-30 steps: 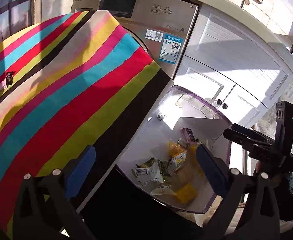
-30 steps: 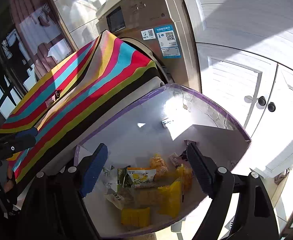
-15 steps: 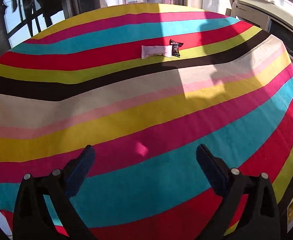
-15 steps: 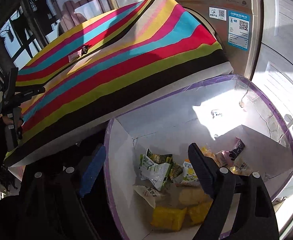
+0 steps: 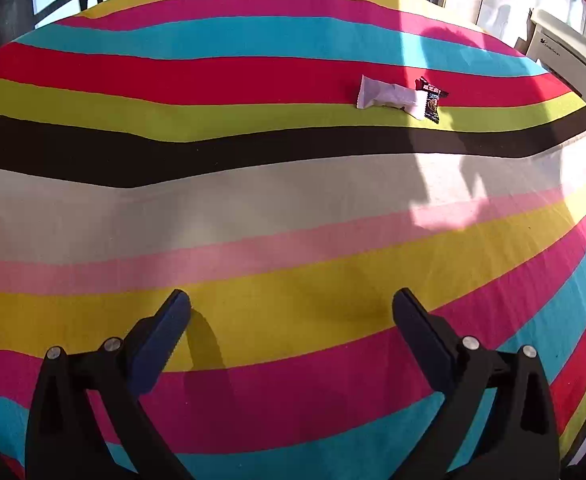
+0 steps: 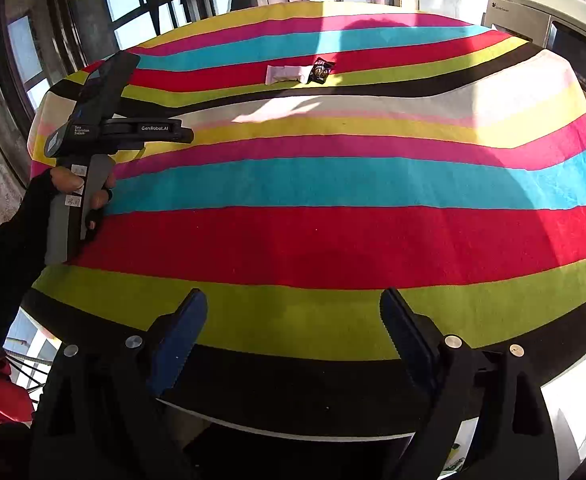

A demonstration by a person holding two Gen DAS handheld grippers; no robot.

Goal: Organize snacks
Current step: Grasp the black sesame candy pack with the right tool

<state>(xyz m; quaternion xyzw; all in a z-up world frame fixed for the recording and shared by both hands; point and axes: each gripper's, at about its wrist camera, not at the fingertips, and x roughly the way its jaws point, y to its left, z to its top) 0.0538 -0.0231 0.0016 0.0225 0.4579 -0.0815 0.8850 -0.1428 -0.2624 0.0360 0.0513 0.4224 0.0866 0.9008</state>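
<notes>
Striped multicolour tablecloth covers whole tabletop, w/ red, cyan, yellow, pink, black, cream bands. Beige washing machine just past far right corner. Dark-framed windows behind far edge.

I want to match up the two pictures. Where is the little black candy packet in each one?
Left wrist view: the black candy packet lies upper right, on the red and lime stripes, touching the right end of the white snack packet.
Right wrist view: it lies top centre, again at the white packet's right end.
Shared landmark: the black stripe on the near side of both packets.
</notes>
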